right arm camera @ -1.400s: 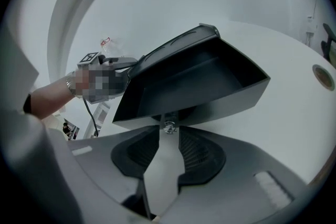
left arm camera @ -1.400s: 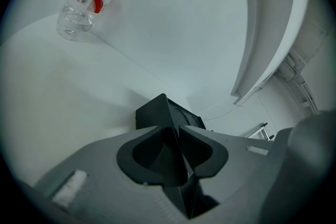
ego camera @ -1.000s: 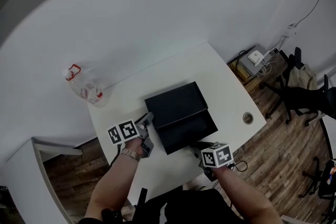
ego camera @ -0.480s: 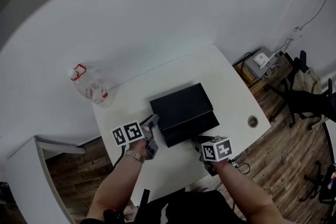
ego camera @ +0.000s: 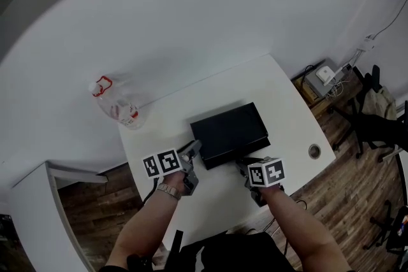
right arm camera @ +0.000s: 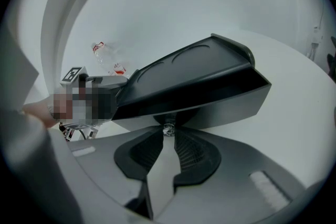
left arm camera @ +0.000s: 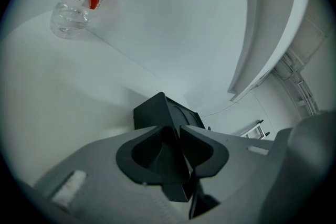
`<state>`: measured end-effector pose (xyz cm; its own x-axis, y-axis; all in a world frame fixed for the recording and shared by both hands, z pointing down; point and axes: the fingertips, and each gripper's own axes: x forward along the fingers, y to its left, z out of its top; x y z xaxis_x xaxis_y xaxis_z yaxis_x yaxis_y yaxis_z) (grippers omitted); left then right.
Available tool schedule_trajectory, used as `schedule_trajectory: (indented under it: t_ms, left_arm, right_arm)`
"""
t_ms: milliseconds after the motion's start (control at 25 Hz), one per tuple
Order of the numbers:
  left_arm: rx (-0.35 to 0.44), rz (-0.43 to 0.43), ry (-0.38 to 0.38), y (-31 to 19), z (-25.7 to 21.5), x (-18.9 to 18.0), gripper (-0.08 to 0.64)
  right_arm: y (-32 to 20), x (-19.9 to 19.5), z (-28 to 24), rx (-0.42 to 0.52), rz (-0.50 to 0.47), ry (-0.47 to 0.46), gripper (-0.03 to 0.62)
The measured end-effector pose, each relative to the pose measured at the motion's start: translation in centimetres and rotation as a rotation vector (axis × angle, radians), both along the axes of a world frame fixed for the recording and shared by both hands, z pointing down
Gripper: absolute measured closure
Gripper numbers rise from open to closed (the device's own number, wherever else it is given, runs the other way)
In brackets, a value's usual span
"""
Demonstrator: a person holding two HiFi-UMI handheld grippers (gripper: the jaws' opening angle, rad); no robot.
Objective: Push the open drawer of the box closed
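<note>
Pinching the knob (right arm camera: 168, 129) of the drawer (right arm camera: 220, 105) at frame centre, right gripper (right arm camera: 167, 136) jaws nearly meet; left gripper (left arm camera: 178, 131) jaws shut, empty. Unbraced, the black box (ego camera: 228, 129) could skid across the desk (ego camera: 280, 92).

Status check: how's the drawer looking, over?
Left hand-held gripper shut, beside box. Right hand-held gripper pinching drawer knob. Drawer nearly in. Bottle well clear.

One box (ego camera: 229, 130), one bottle (ego camera: 123, 109), one table (ego camera: 280, 89)

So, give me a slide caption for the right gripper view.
Right gripper pinches the small metal knob on the drawer of the black rectangular box.
</note>
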<state>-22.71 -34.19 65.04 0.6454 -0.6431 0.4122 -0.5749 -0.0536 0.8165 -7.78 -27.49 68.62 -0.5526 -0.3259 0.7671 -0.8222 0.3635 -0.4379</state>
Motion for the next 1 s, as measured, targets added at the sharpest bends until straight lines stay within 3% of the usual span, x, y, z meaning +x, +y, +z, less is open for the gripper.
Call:
schedule_trajectory:
  t_ms: [1000]
  left_arm:
    - [-0.001,-0.034,0.024,0.2,0.0,-0.2,0.445]
  right_arm:
    - [-3.1,-1.2,0.3,0.004,-0.024,0.007,0.523]
